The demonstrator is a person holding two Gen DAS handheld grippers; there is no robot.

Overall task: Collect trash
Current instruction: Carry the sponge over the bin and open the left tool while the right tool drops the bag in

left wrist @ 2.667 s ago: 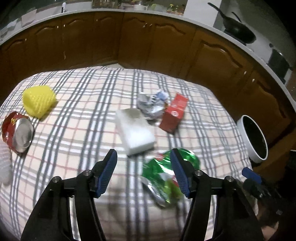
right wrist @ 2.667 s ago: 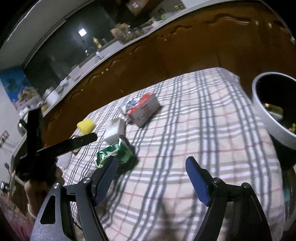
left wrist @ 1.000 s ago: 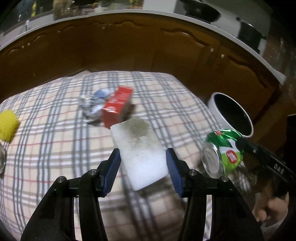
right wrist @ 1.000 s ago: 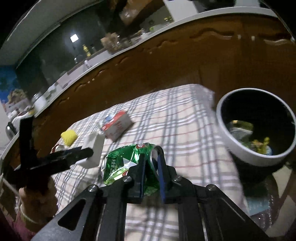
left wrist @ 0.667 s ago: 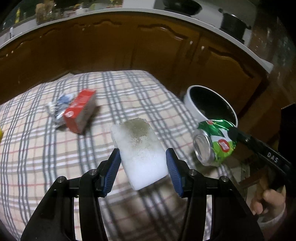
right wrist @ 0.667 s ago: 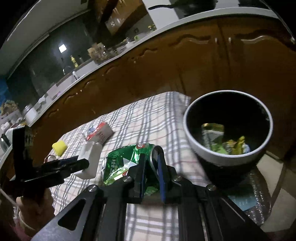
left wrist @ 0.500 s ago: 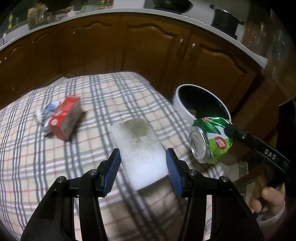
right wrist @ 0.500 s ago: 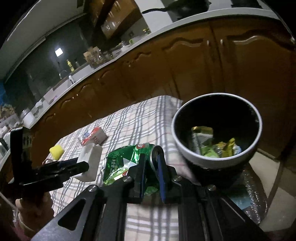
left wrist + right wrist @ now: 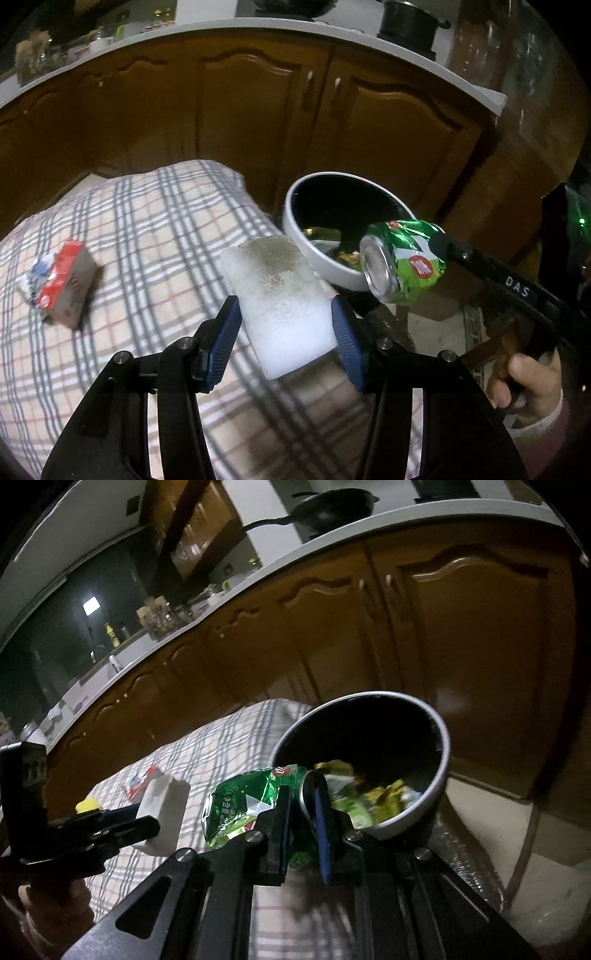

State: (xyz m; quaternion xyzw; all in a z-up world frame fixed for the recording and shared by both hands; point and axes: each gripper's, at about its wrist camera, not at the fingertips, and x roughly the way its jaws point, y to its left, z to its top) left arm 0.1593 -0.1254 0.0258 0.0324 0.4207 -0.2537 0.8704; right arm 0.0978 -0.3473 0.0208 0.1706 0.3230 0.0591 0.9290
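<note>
- A plaid cloth (image 9: pixel 155 236) in beige, grey and thin red lines covers the surface.
- Brown wooden cabinet doors (image 9: pixel 258 122) with arched panels run behind it, under a pale countertop (image 9: pixel 369 44).
- A dark pot (image 9: pixel 410 26) stands on that countertop.
- A black frying pan (image 9: pixel 332 506) sits on the counter in the right wrist view.
- Bottles and jars (image 9: pixel 155 616), blurred, line the far counter.
- Pale floor tiles (image 9: pixel 517 849) show at lower right.

Shiny crumpled metal can (image 9: pixel 404 260), rough white foam block (image 9: pixel 282 302), woven plaid cloth (image 9: pixel 147 229), glossy wooden cabinets (image 9: pixel 258 110).
</note>
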